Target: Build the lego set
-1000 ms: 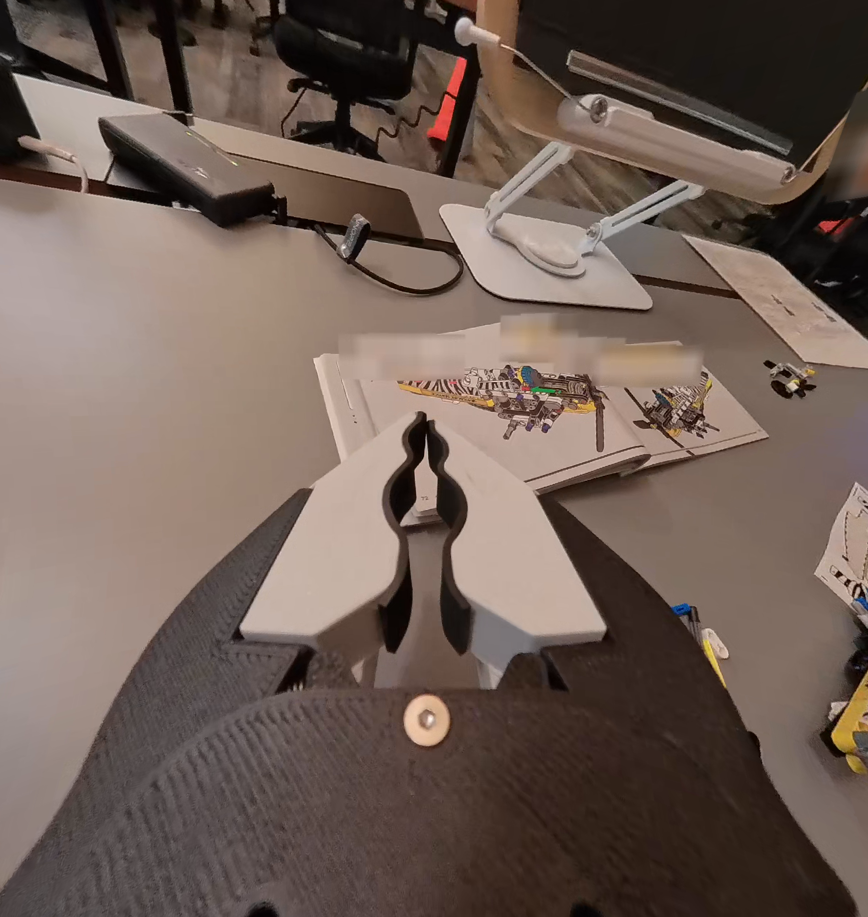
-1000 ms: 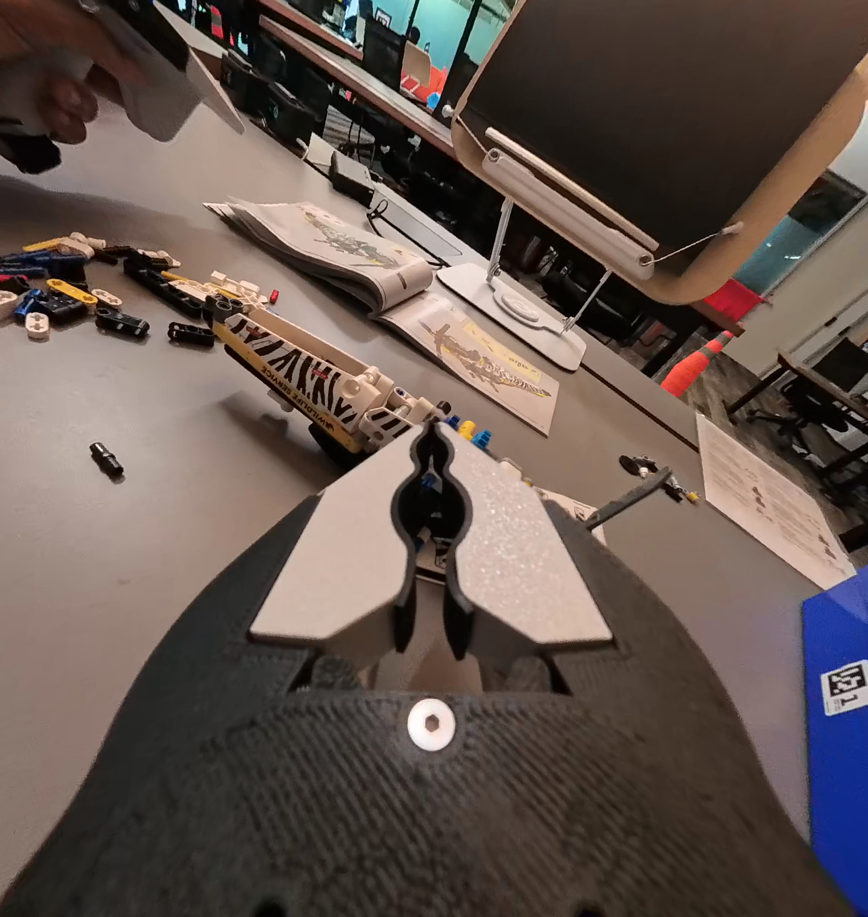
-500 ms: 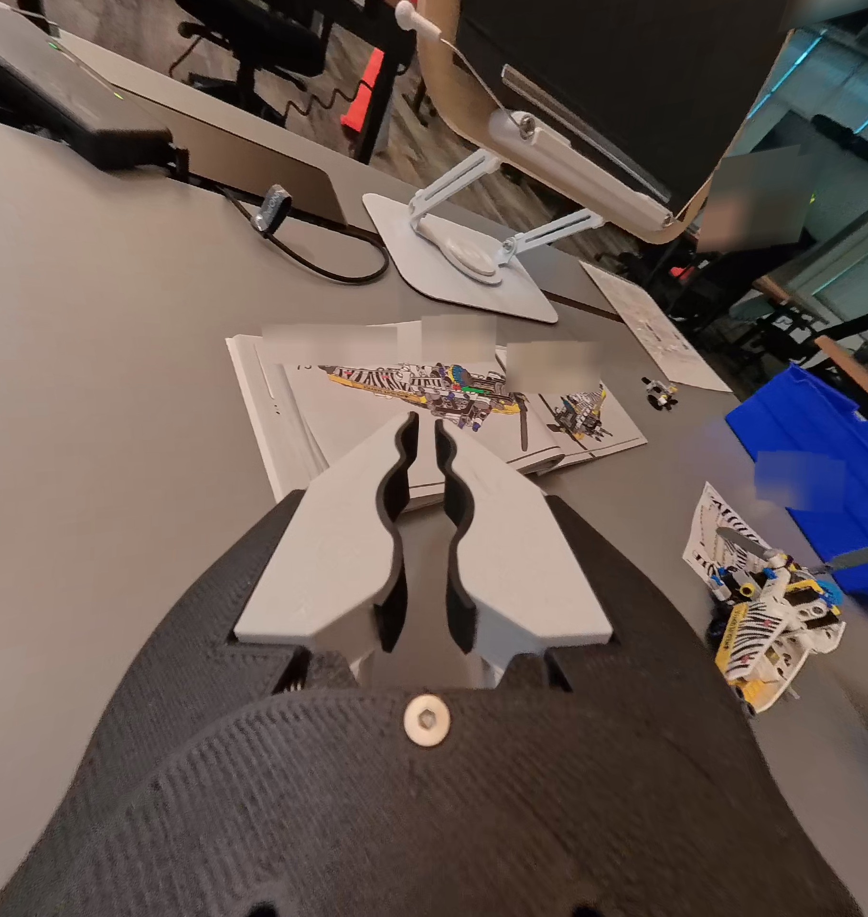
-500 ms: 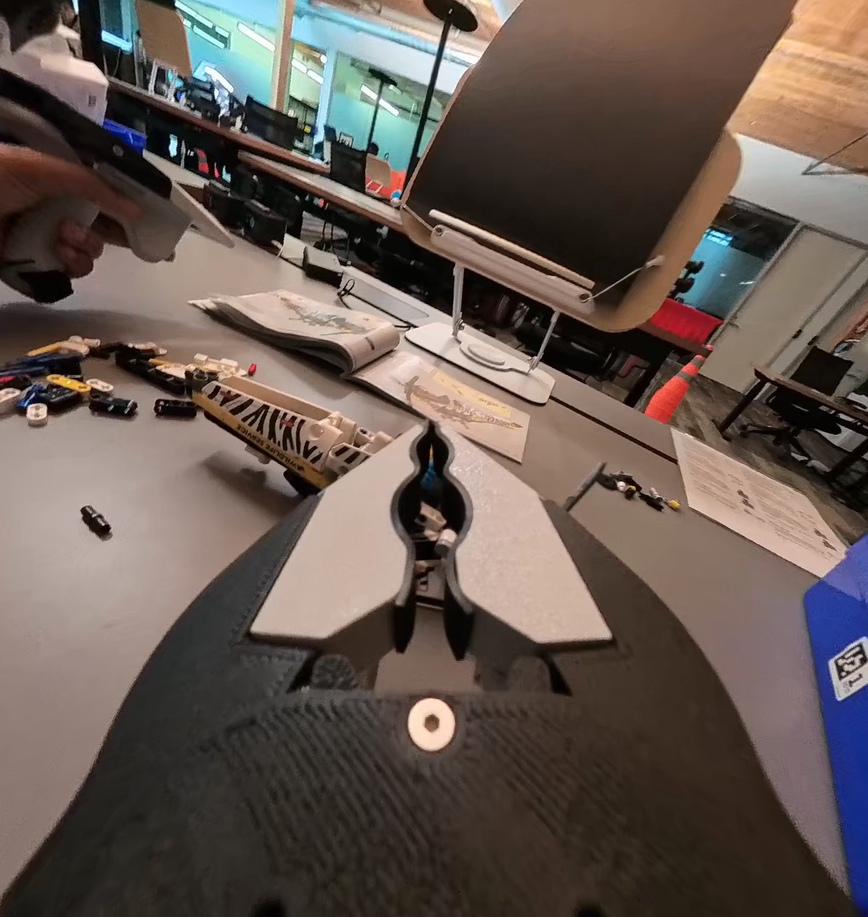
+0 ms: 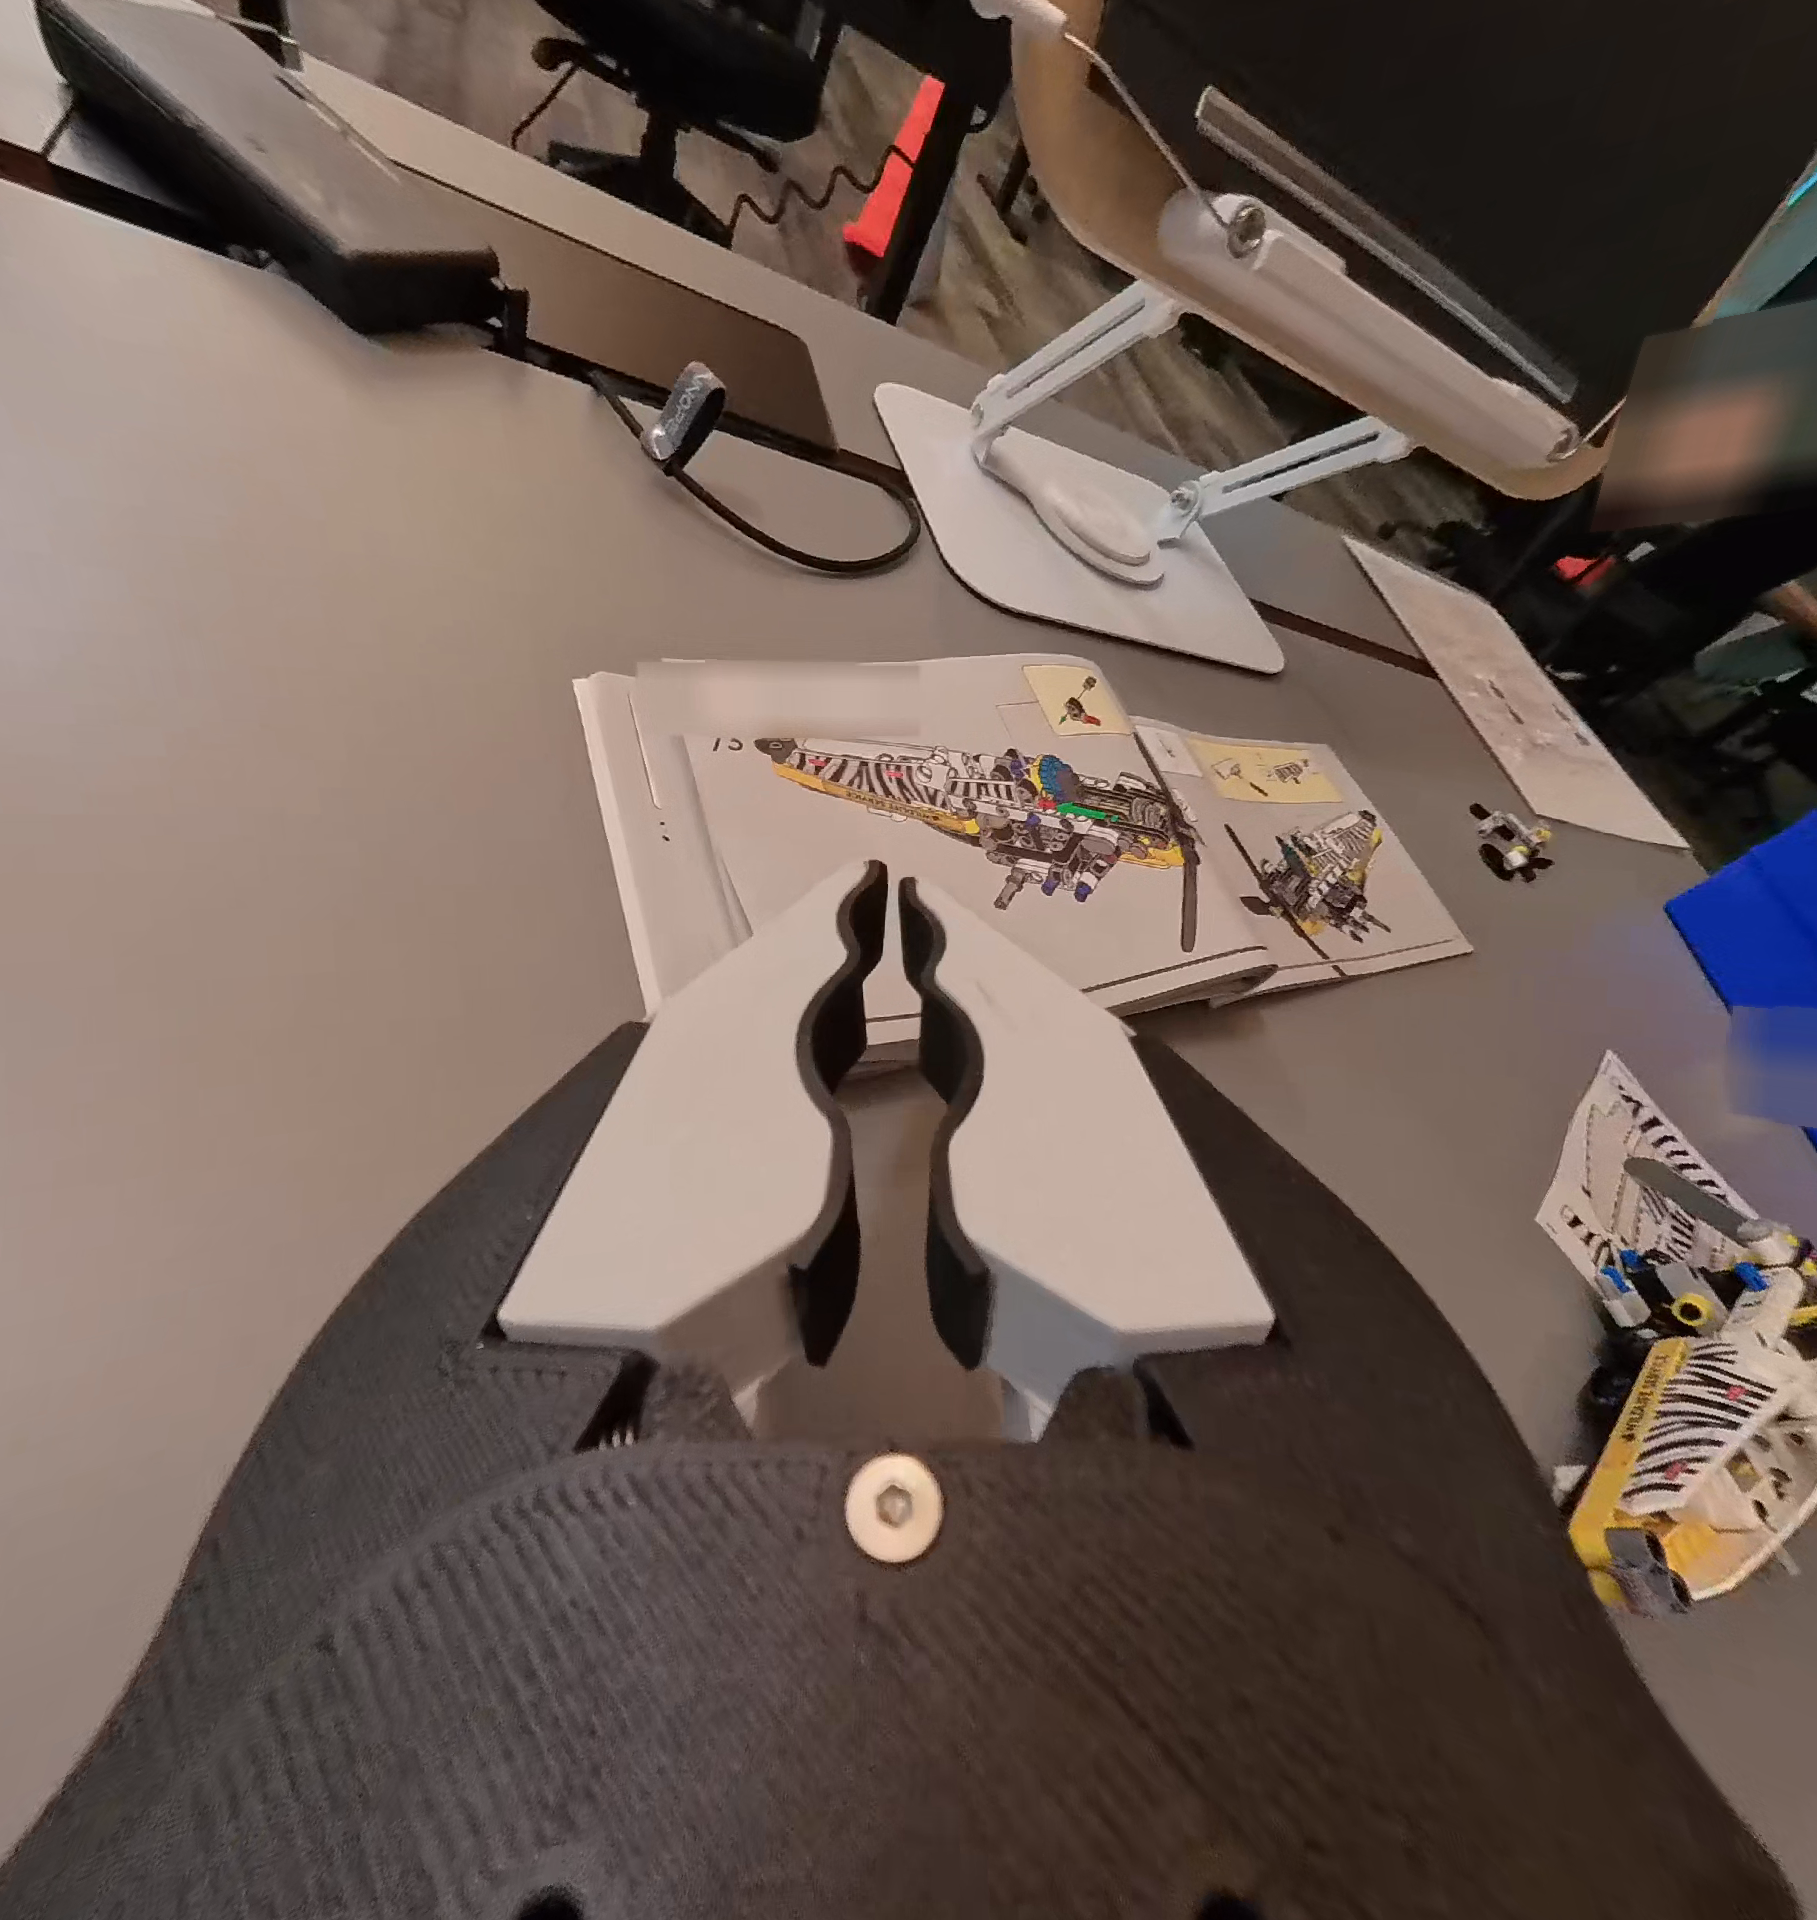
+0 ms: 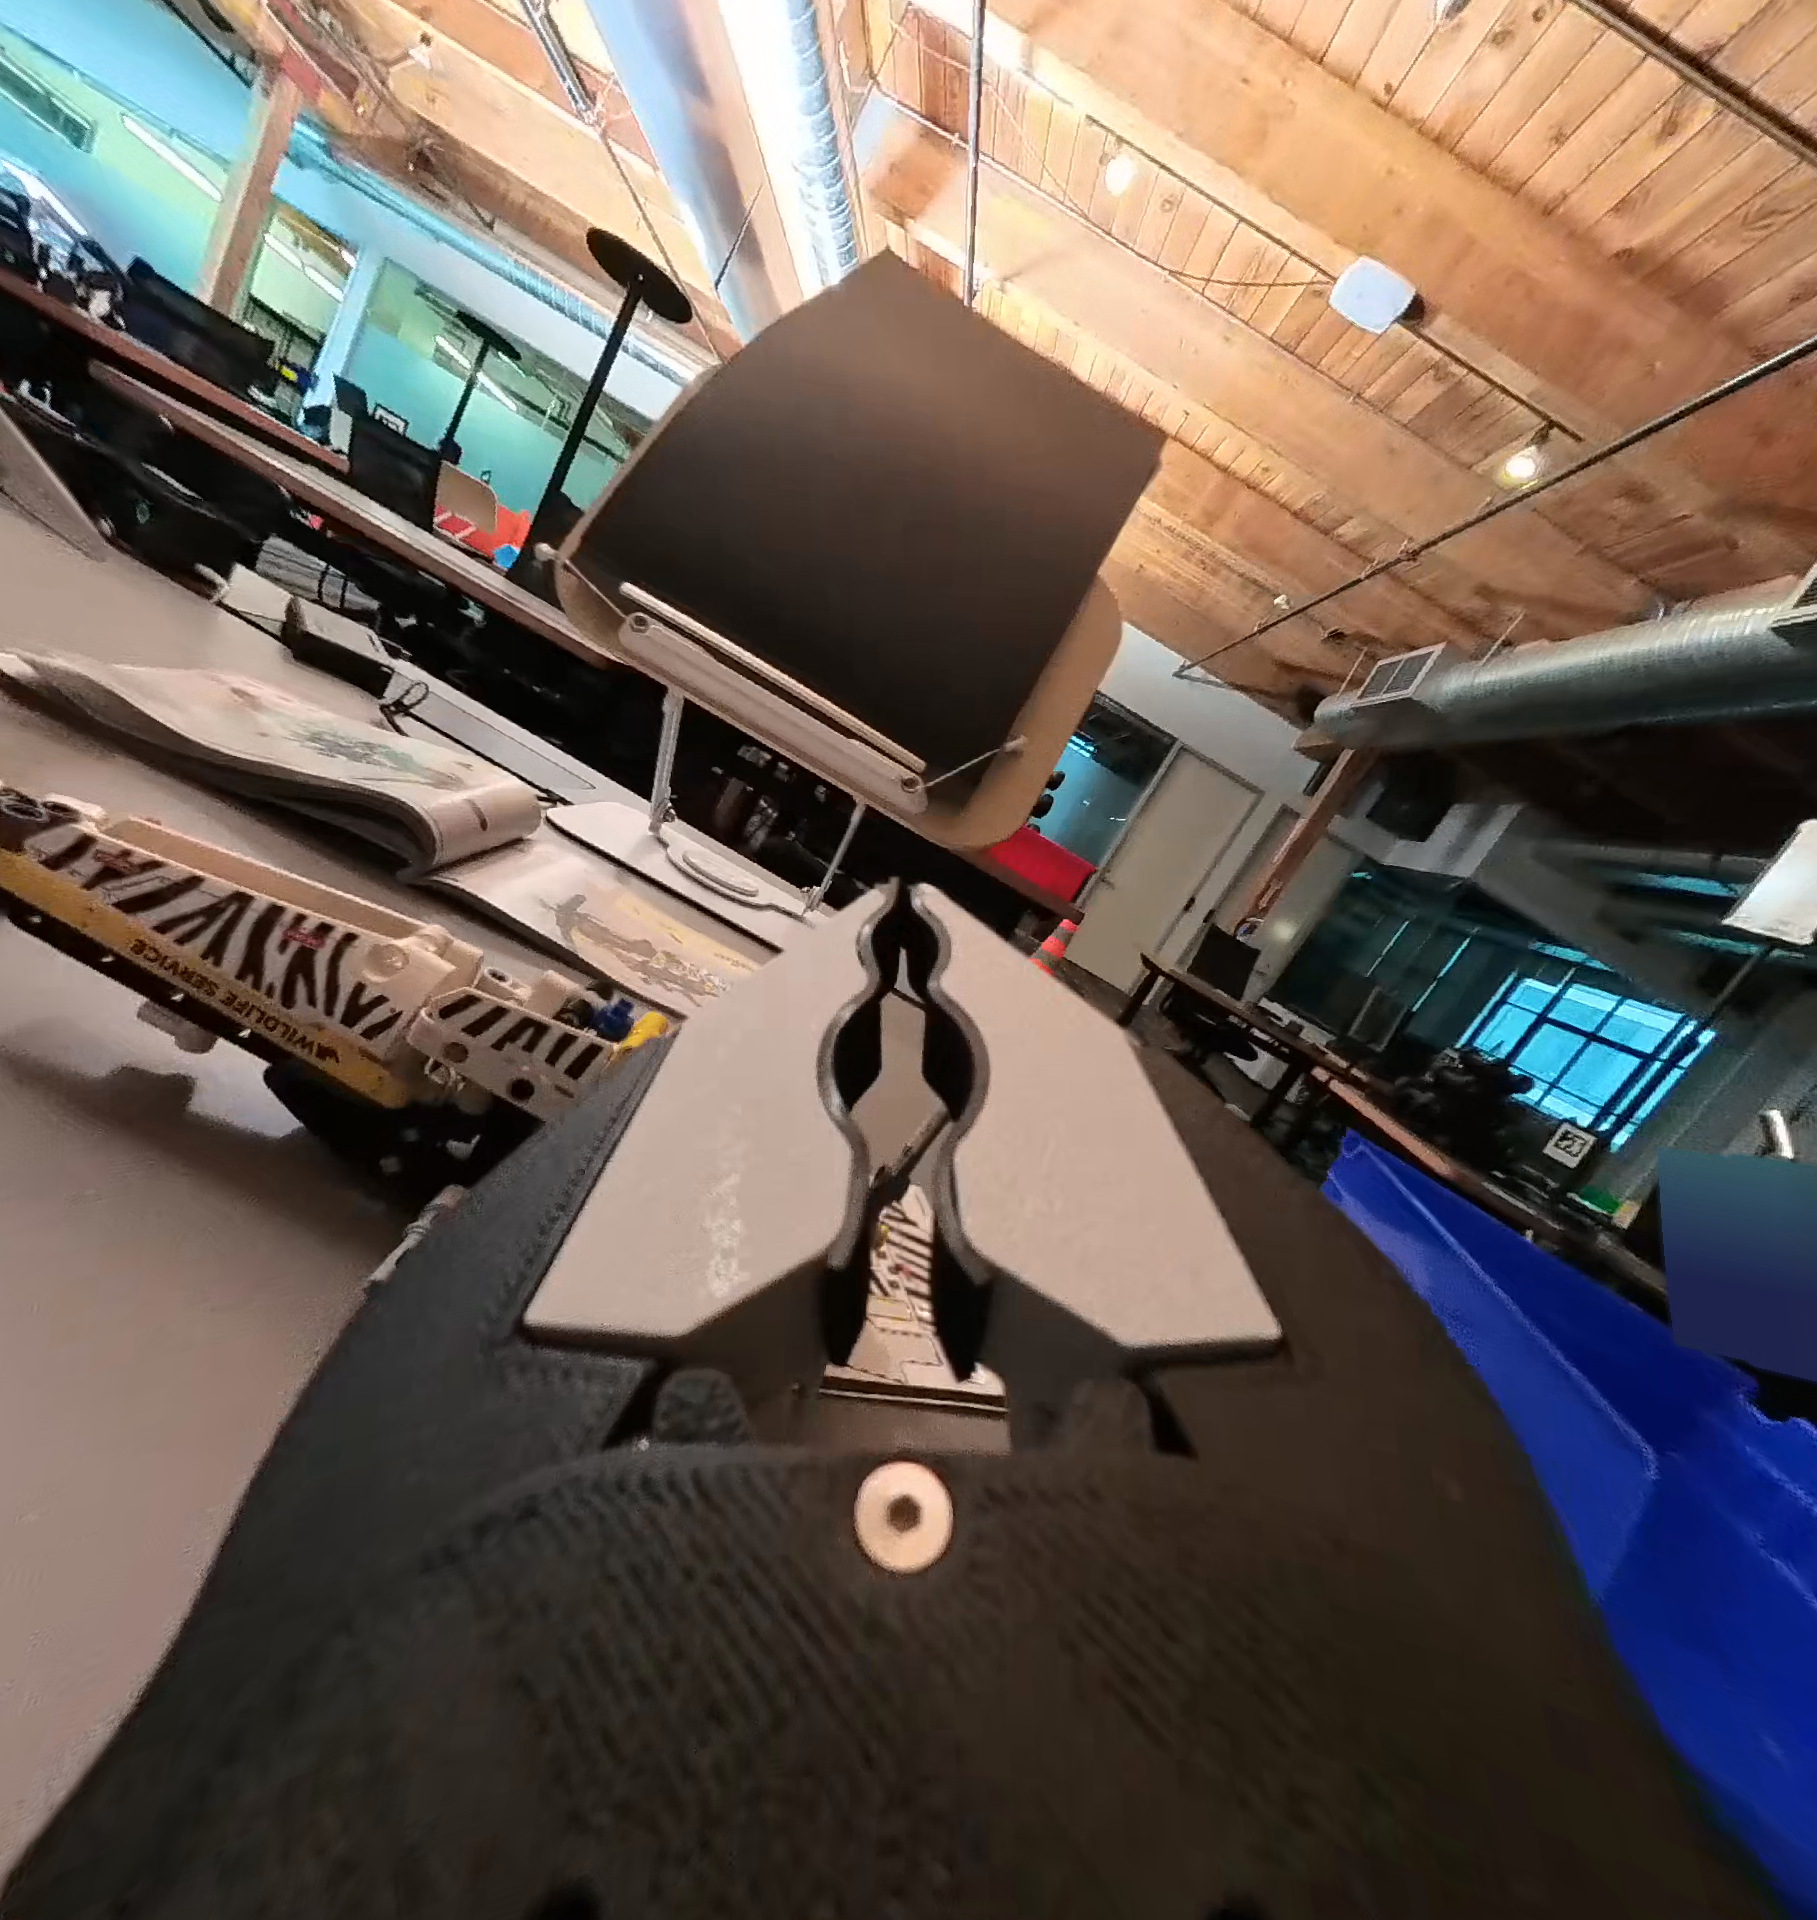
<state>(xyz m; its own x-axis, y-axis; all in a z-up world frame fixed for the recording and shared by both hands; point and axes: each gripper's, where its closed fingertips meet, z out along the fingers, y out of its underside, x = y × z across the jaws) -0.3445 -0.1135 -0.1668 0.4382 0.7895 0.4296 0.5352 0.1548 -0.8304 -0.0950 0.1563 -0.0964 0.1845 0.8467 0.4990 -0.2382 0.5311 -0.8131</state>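
The half-built zebra-striped yellow and white lego model (image 5: 1714, 1455) lies on the grey table at the right edge of the left wrist view. In the right wrist view, the model (image 6: 260, 956) sits just left of my right gripper (image 6: 902, 899). That gripper is shut and tilted up; a striped sticker sheet and a thin dark rod show through the gap below its tips. My left gripper (image 5: 888, 883) is shut with a hairline gap and empty, hovering over the near edge of the open instruction booklet (image 5: 987, 831).
A sticker sheet (image 5: 1631, 1174) lies behind the model. A small lego sub-assembly (image 5: 1512, 836) and a paper sheet (image 5: 1496, 686) lie far right. A blue bin (image 6: 1610, 1455) stands right. A tablet stand (image 5: 1070, 540), a cable (image 5: 779, 520) and a black device (image 5: 260, 197) are behind. Spacing between my two grippers at the tips: around 40 centimeters. The black device (image 5: 260, 197) lies around 30 centimeters away from my left fingertips.
My right gripper has pitched upward and moved close beside the model; the loose pieces and the hand have left its view. My left gripper swung right, then partly back, and its jaws narrowed.
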